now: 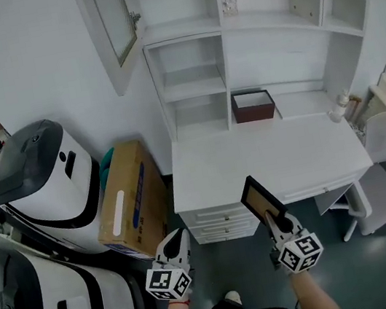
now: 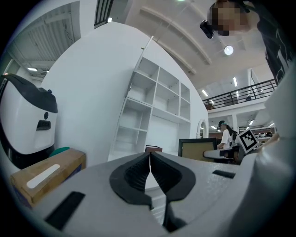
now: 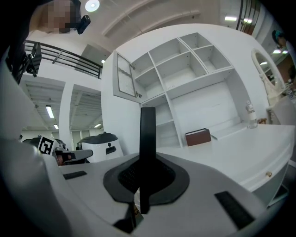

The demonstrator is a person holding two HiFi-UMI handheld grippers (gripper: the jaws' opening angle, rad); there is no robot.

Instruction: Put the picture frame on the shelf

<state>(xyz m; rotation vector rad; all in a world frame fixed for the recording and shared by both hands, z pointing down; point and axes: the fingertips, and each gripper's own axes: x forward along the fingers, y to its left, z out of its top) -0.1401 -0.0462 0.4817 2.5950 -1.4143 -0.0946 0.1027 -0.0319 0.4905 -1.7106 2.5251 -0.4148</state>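
1. Two white-and-black machines (image 1: 38,177) at far left on the floor. No bearing on the task.
2. Cardboard box (image 1: 130,198) next, standing between the machines and the desk (image 1: 204,177). Untouched.
3. Left gripper (image 1: 174,243): pads pressed together with nothing between them. Carries nothing. Points level toward the shelving, short of the desk front.
4. Shelf unit (image 1: 192,87): white, above the back of the desk, open compartments, no frame in any of them. Brown box (image 1: 253,105) on the desk top at the back, below the shelves.
5. Picture frame (image 1: 261,199): dark rim, tan face. Held in the air just at the desk's front edge, resting on no surface.
6. Right gripper (image 1: 278,225): clamped on the frame's lower edge. Confirmed in the right gripper view, with the frame (image 3: 147,139) upright and edge-on between the pads.
7. Small bottle (image 1: 338,107) at the desk's right rear corner and white chair (image 1: 381,154) beyond it. Both well apart from the frame.
8. Progress, as judged: pick-up done, frame brought as far as the desk front. Outstanding: reach across the desk, stand the frame in a compartment, release. Roughly the first half complete, placement not yet begun.
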